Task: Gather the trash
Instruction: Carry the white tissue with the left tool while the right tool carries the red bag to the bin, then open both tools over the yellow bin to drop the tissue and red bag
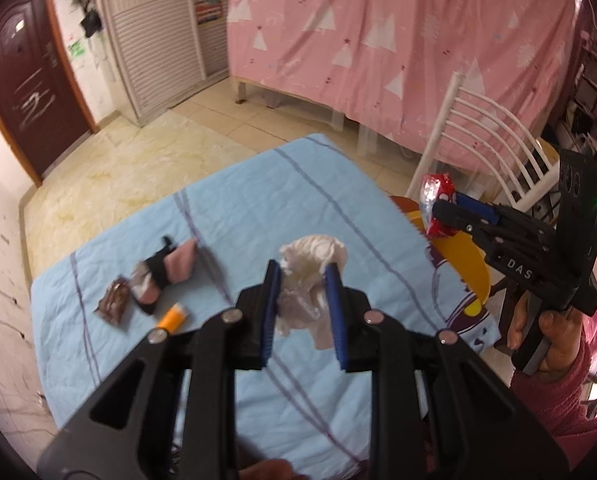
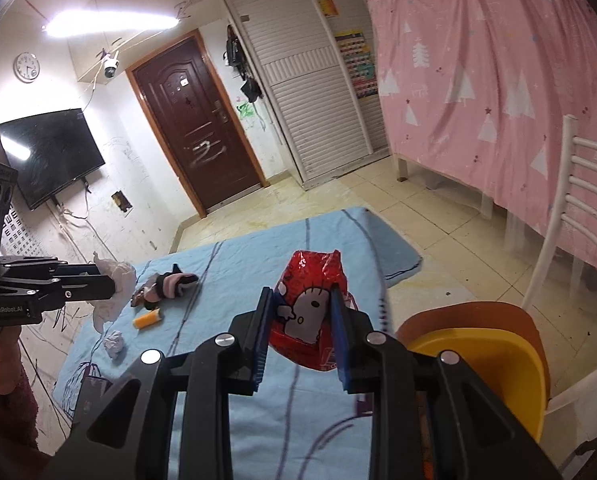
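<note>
Above the blue-covered desk (image 1: 238,208), my left claw (image 1: 304,308) pinches tissue (image 1: 312,256); right claw (image 2: 302,328) clamps the red wrapper (image 2: 312,280). Risk: loosely held tissue slipping free before the yellow bin (image 2: 478,364).

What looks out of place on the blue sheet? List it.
Loose litter on the blue sheet: a crumpled paper ball, a brown wrapper, an orange tube lying flat, and a pink-and-black sock. The sock looks like clothing, not trash.
</note>
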